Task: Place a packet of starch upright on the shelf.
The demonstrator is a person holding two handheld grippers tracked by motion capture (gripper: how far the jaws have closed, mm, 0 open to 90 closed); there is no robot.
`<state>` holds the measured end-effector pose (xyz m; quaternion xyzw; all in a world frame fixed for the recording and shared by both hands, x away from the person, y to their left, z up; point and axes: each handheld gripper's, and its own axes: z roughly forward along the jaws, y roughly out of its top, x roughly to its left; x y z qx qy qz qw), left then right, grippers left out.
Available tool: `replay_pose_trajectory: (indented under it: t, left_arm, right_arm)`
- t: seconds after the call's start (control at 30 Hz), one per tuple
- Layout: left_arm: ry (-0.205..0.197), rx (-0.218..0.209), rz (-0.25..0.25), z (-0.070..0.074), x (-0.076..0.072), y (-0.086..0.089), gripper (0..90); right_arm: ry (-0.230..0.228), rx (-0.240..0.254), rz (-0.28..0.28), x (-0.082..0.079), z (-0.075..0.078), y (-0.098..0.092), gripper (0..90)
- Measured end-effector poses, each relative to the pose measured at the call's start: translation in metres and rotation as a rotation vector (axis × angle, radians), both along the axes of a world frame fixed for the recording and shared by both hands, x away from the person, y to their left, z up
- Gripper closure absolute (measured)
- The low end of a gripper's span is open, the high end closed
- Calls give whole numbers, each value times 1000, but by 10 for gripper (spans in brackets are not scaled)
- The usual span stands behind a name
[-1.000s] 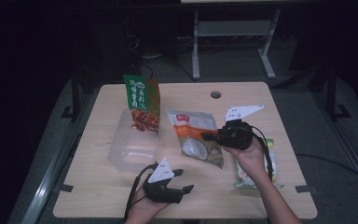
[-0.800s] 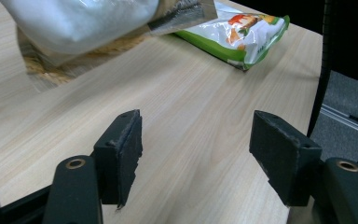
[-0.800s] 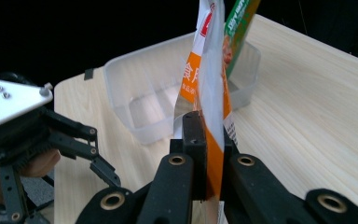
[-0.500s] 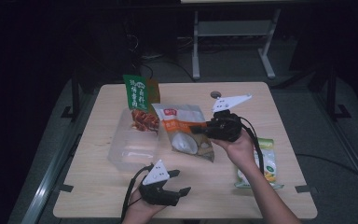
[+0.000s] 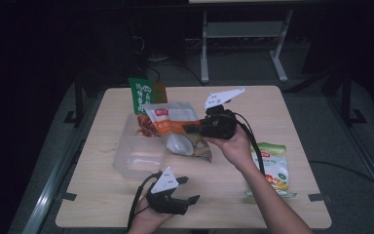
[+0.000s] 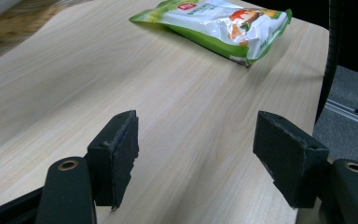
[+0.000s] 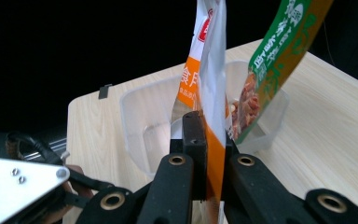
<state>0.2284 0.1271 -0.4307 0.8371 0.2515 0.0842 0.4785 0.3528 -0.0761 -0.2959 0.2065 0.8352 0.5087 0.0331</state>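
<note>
While high view shows bin point(image 5: 139, 158), right fingers point(image 7: 209, 140) pinch pouch point(image 7: 212, 70).

Dim, dark surroundings; tabletop evenly lit, slightly soft.

The right gripper point(image 5: 195, 128) holds an orange pouch point(image 5: 175, 127) above a clear tub point(image 5: 132, 157) on the bench point(image 5: 292, 107). The left gripper point(image 5: 187, 191) rests near the front edge, jaws apart. A green pouch point(image 5: 272, 165) lies at the right.

Green-and-white snack bag point(image 5: 271, 168) lies flat near the right edge of the wooden table point(image 5: 97, 195). Green upright pouch point(image 5: 142, 95) leans at the table's far left. Grey floor around the table.
</note>
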Motion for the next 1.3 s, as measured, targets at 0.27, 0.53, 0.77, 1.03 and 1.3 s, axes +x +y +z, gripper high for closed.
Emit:
replay_pose_trajectory:
  t: [0.27, 0.53, 0.77, 1.03, 1.3]
  left_arm:
    - [-5, 0, 3, 0, 2, 4, 303]
    - [6, -21, 14, -1, 1, 4, 303]
    - [-4, -14, 3, -1, 2, 5, 301]
    - [-4, -8, -6, -1, -1, 4, 302]
    - [14, -31, 8, 0, -1, 5, 298]
  right_arm:
    - [-2, 10, 22, 8, 3, 21, 900]
    - [-4, 13, 43, 20, 4, 48, 900]
    - [-9, 15, 50, 33, 1, 73, 900]
    - [18, 0, 53, 48, -18, 101, 900]
    - [35, 27, 48, 57, -32, 119, 900]
